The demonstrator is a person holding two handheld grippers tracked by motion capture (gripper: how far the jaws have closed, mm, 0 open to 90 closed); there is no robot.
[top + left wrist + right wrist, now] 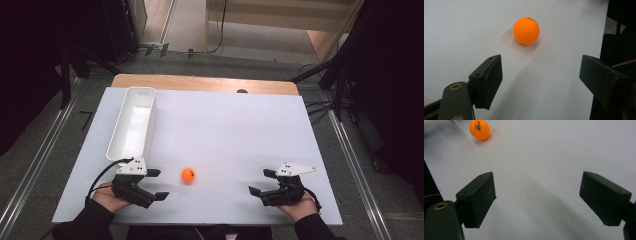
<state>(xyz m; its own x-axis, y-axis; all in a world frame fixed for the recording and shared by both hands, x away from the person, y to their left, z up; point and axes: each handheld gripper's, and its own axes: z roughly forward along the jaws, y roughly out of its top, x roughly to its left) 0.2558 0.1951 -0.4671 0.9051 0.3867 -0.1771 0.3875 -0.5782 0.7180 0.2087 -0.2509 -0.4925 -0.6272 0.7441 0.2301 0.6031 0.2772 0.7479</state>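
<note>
We take the orange ball (188,175) as our landmark; it sits on the white table (225,130), near the front edge and a little left of the middle.

Well to the left of the ball and farther back we see a long white bin (132,122), lying lengthwise along the left side of the table, with nothing visible inside it.

Just left of the ball, close to the front edge, we find the left gripper (156,185) in the person's left hand (111,199). Its jaws stand apart with nothing between them, and they point toward the ball without touching it. In the left gripper view (540,75) the ball (526,30) lies a little way ahead of the open jaws, roughly between their lines, resting on the bare table.

Well to the right of the ball we see the right gripper (262,182) in the right hand (302,206), also near the front edge. Its jaws are spread wide and hold nothing. In the right gripper view (537,197) the ball (479,129) shows far off at the upper left, well apart from the jaws, with small dark print on it.
</note>
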